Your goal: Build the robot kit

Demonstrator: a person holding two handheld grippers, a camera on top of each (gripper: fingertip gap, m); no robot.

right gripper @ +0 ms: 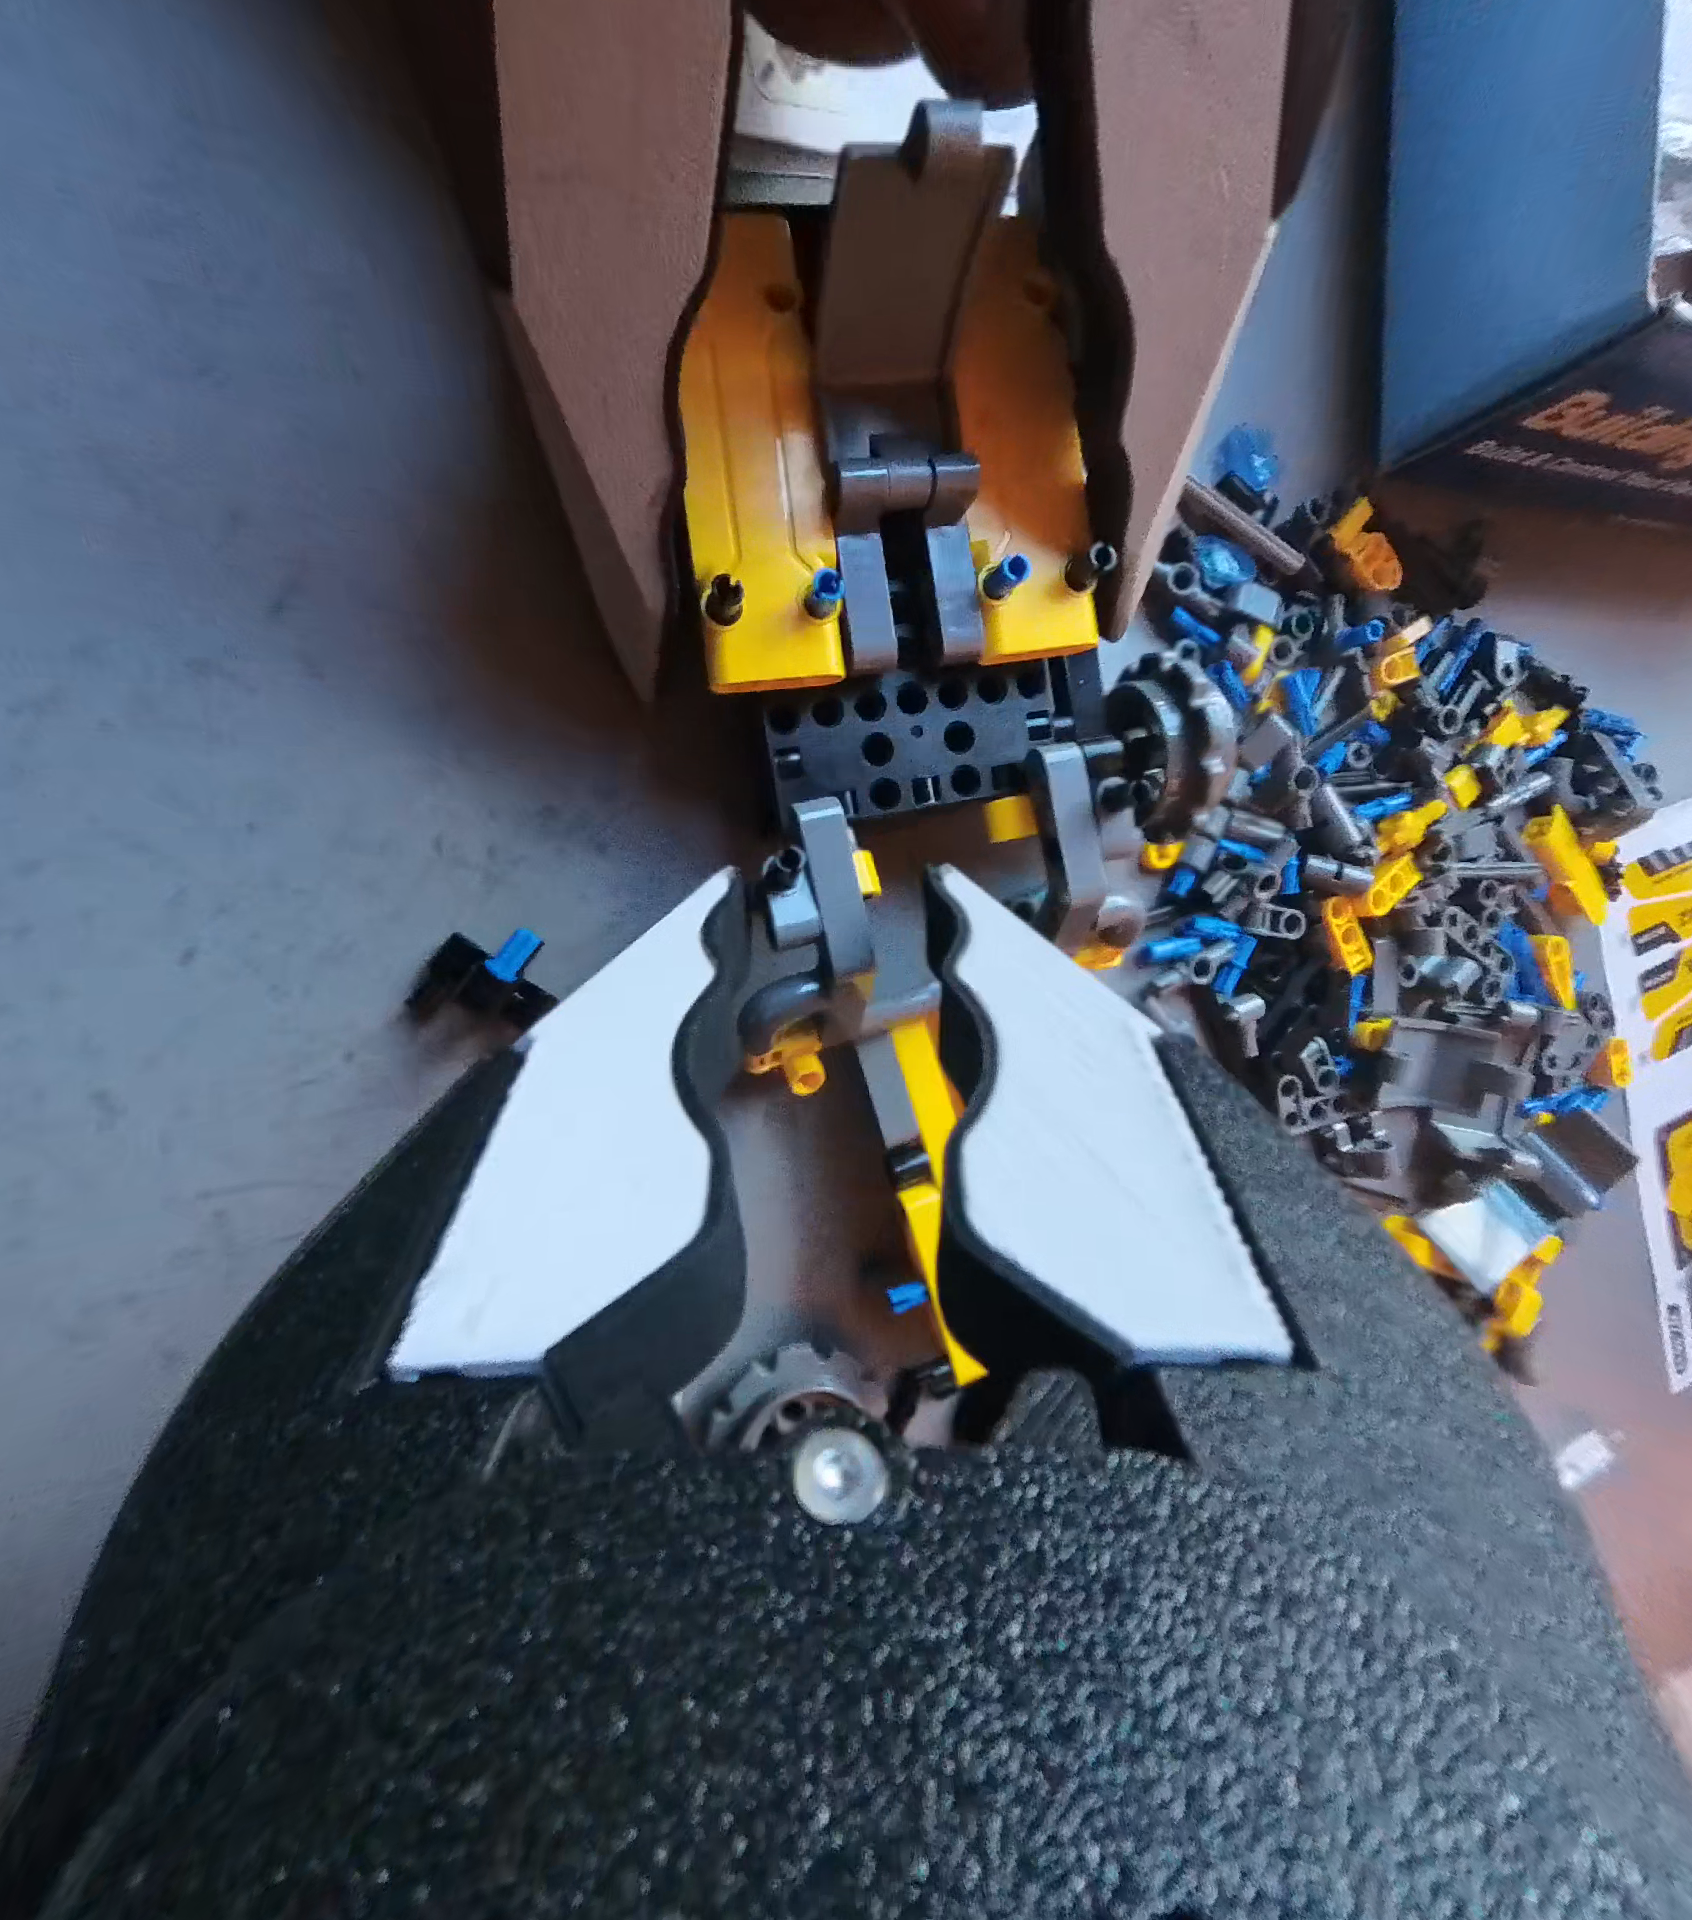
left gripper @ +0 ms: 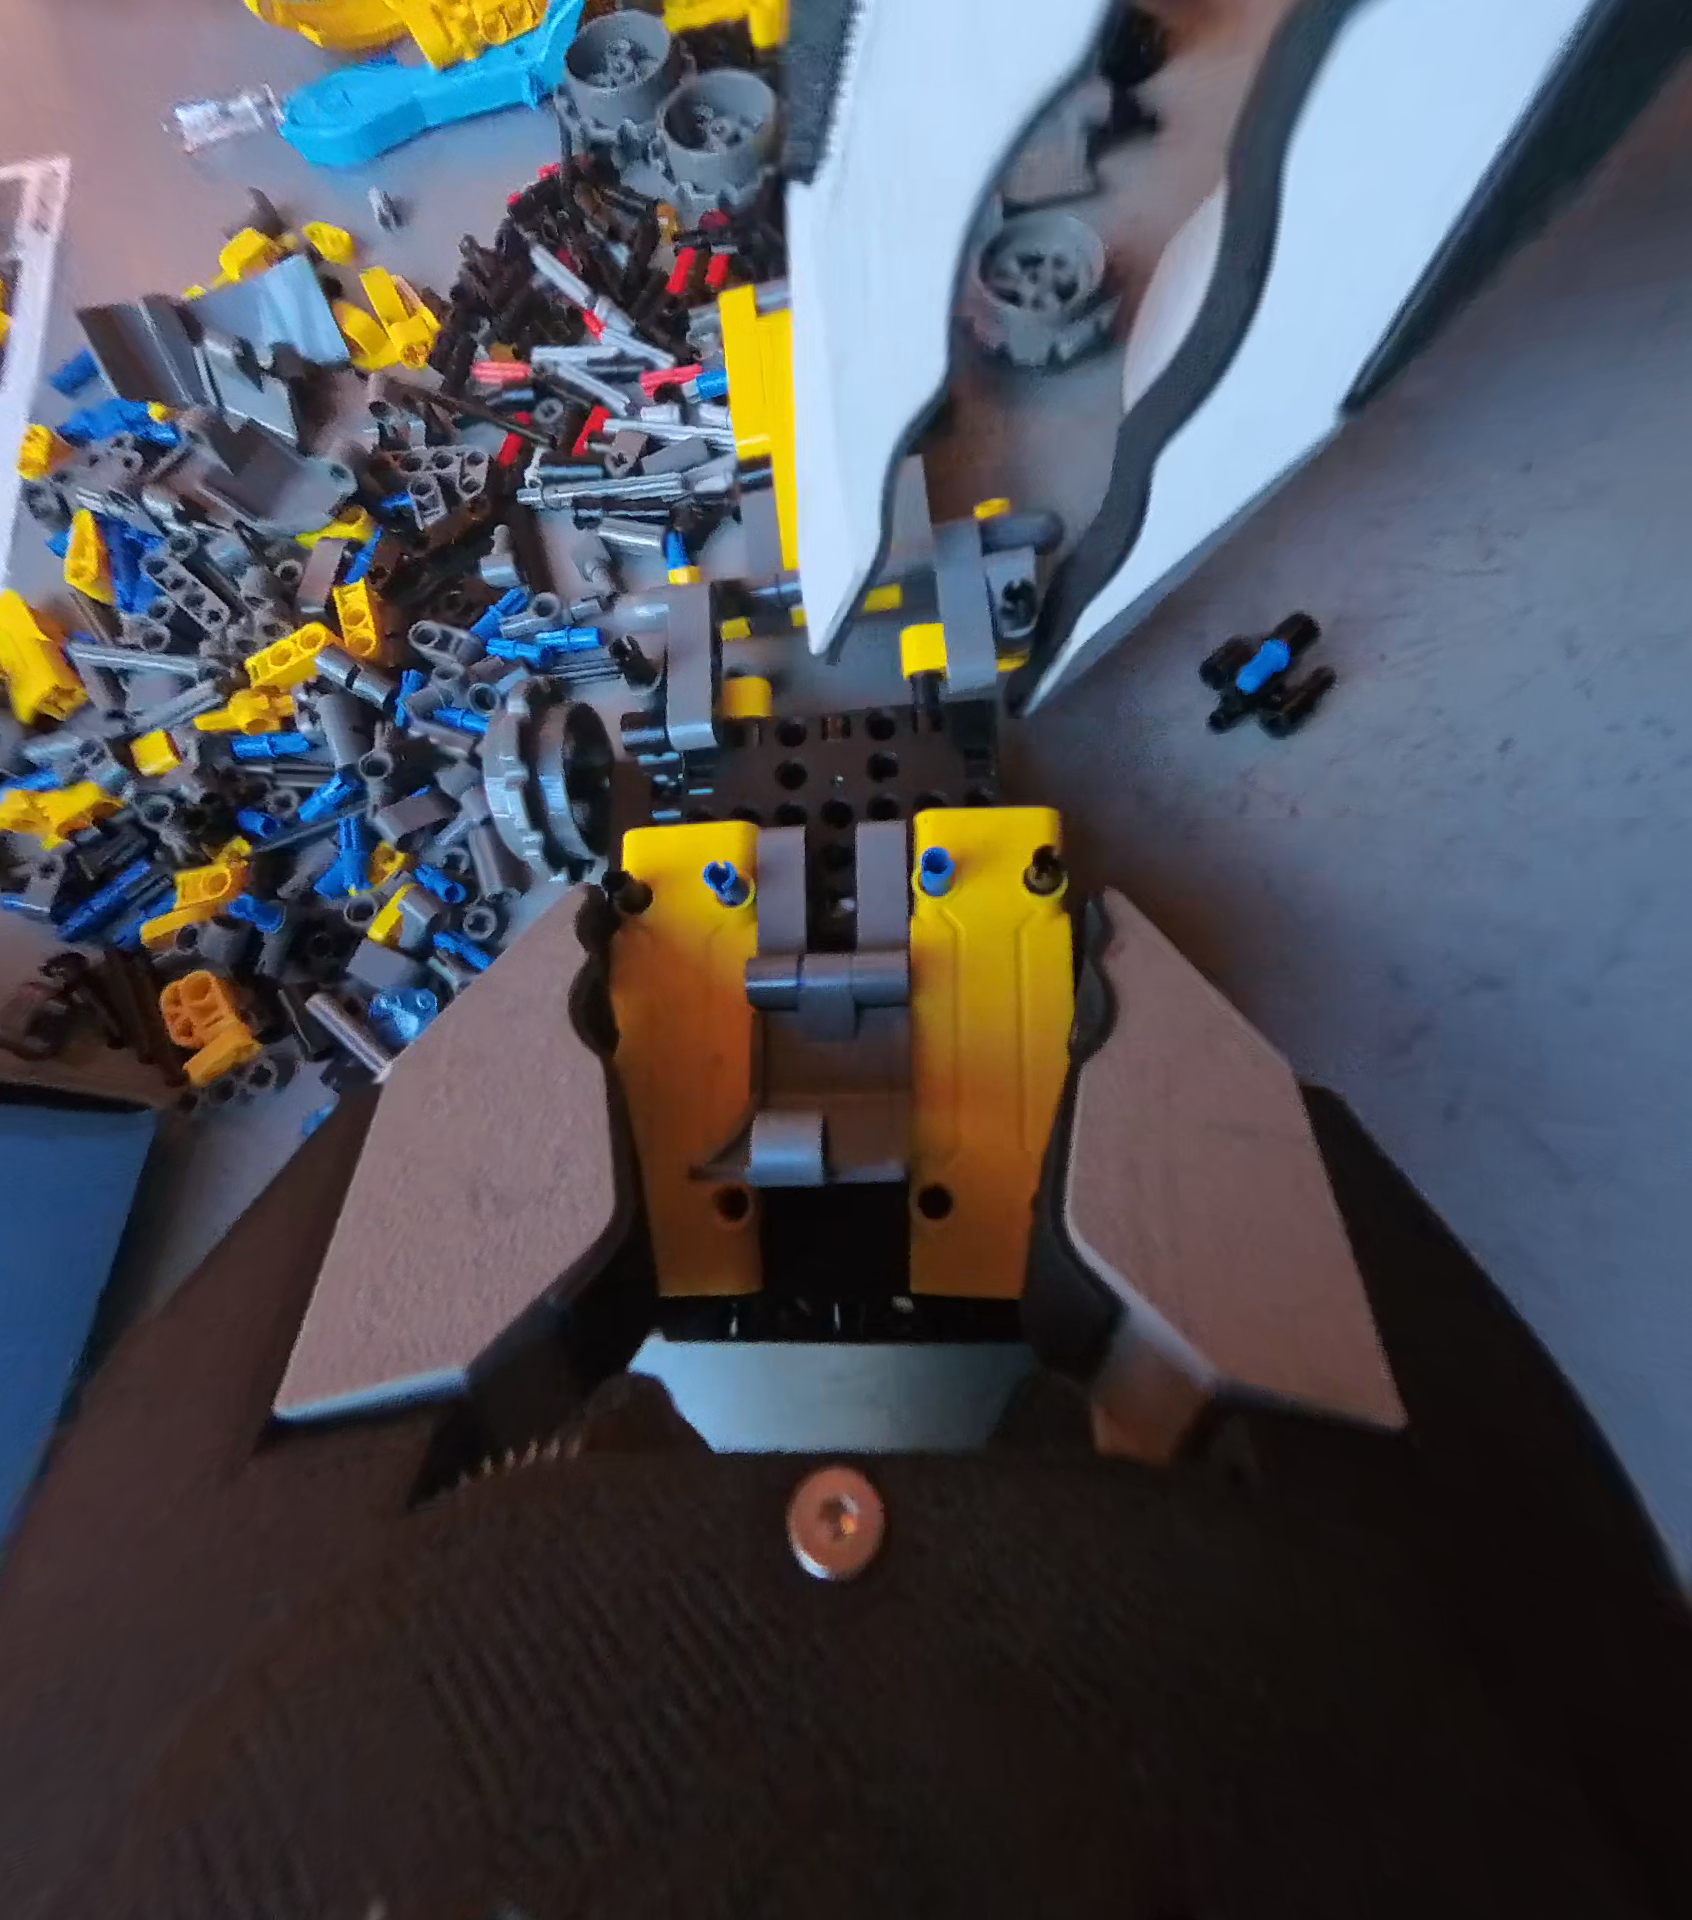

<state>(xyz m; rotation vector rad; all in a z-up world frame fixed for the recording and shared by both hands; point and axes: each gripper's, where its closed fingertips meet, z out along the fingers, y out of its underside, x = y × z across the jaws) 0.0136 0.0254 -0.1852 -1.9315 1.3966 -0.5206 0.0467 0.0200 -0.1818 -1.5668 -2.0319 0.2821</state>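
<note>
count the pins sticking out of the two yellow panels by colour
blue pins: 2
black pins: 2
total: 4, all at the front end of the yellow panels of the model held in the left gripper
</note>
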